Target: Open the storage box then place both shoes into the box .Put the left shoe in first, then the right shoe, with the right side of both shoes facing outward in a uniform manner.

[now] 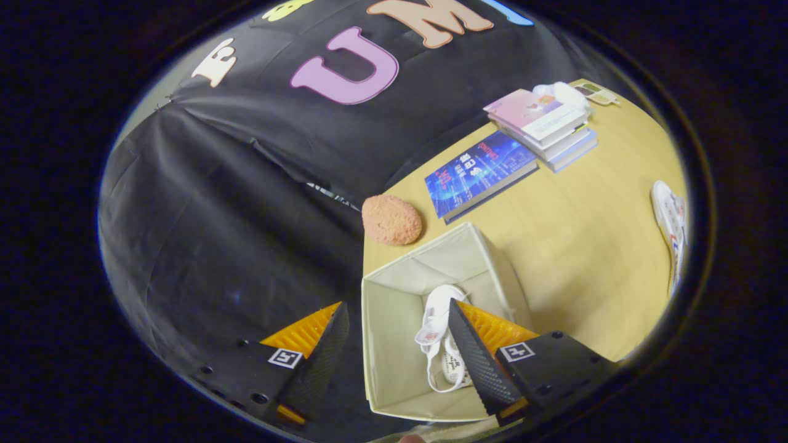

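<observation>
The gripper (394,320) hangs released, fingers wide apart, over the square fabric box (394,344) on the smooth wooden table (572,246). One white shoe (438,335) lies inside it; the other shoe (670,227) rests well apart, past a fuzzy round sponge (391,219) and glossy books (480,175)

Light wooden table (578,246) set against the booth's black cloth wall. At its near left edge stands an open cream fabric storage box (394,326). Just beyond the box lies an orange fuzzy pad (391,219); right of the pad lies a blue book (480,173), and farther right a stack of books (545,126). A white shoe (670,227) lies well apart at the right edge.
</observation>
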A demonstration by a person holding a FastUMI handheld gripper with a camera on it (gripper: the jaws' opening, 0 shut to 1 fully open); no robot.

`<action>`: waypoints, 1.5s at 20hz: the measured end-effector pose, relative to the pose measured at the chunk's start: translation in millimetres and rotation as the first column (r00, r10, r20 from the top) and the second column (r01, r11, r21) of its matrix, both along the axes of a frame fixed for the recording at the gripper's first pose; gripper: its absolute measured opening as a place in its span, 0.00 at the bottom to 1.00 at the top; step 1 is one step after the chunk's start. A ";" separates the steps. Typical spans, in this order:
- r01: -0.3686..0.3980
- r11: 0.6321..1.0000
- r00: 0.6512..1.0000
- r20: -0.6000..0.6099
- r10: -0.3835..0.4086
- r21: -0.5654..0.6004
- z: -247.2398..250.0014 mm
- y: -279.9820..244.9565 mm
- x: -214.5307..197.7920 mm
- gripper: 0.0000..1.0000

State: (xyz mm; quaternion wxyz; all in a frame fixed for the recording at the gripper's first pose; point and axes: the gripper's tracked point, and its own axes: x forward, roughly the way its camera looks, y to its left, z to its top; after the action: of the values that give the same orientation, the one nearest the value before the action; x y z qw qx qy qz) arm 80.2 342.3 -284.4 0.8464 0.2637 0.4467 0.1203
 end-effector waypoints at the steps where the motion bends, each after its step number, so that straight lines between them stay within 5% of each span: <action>1: 0.008 1.000 1.000 0.014 -0.008 -0.004 1.5 -13.8 -0.2 1.00; 10: 0.058 0.955 0.998 0.044 -0.047 -0.292 6.3 -194.2 -34.1 1.00; 14: 0.012 0.863 1.000 -0.014 -0.023 -0.505 -23.8 -285.9 -60.1 1.00; 18: -0.034 0.728 0.997 -0.075 -0.024 -0.685 -48.1 -369.2 -80.7 1.00; 23: -0.110 0.586 0.992 -0.129 0.010 -0.803 -84.0 -435.7 -81.5 1.00; 30: -0.175 0.513 0.983 -0.179 0.042 -0.840 -141.6 -469.2 -55.5 0.88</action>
State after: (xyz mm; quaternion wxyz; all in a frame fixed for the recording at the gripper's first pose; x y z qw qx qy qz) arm 24.6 -126.8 -426.0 0.8250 -0.2054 0.5204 -0.0795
